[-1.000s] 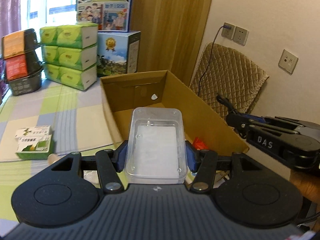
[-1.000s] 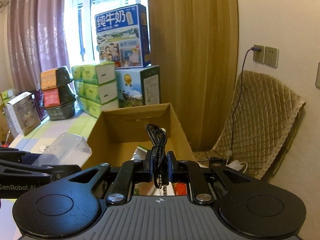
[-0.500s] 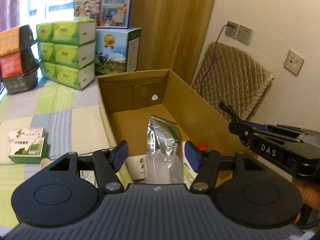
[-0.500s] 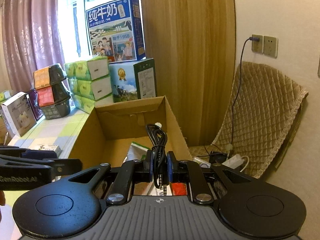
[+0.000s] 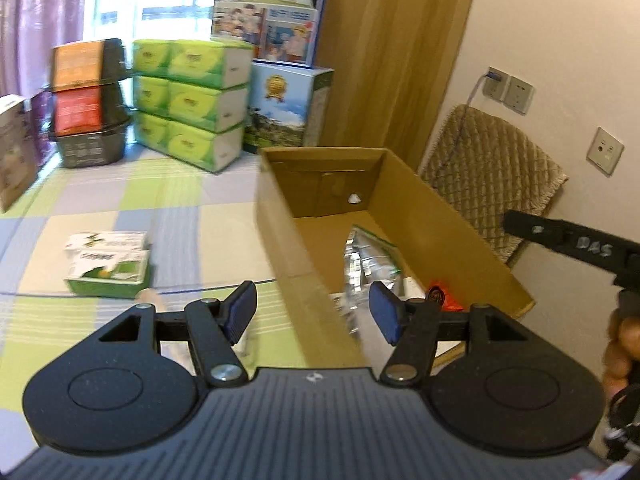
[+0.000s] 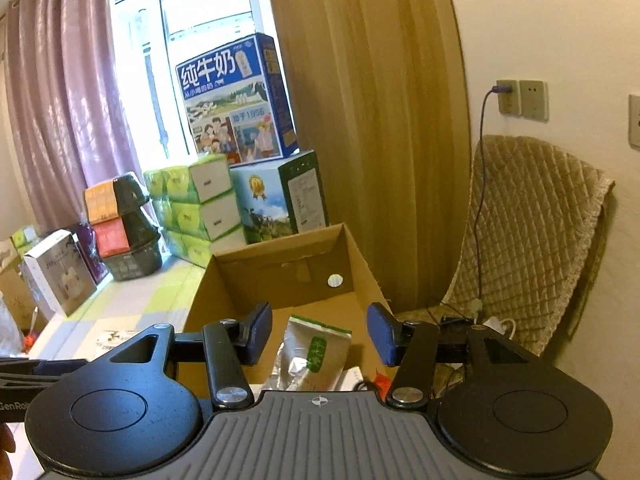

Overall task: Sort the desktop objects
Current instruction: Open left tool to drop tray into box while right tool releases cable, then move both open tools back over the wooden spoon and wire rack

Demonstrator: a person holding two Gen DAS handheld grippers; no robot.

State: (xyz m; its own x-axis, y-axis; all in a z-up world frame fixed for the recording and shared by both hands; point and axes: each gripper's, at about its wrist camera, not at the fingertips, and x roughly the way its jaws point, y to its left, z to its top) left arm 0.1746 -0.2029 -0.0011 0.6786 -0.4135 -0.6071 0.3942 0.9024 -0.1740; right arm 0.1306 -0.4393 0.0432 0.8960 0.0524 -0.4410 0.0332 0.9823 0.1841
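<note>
Overhead, both claws stood wide apart and held nothing: the left claw (image 5: 313, 309) above the near left wall of the open brown cardboard box (image 5: 416, 204), the right claw (image 6: 320, 334) above the silver foil pouch with a green label (image 6: 314, 354) lying inside that box.

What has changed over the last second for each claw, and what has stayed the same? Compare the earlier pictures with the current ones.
The left claw let go of a clear plastic container, then swung left toward the table; it is now open and empty. The right claw released a black cable and is open. The cardboard box, the silver pouch inside it and the green-and-white packets on the table stayed put.
</note>
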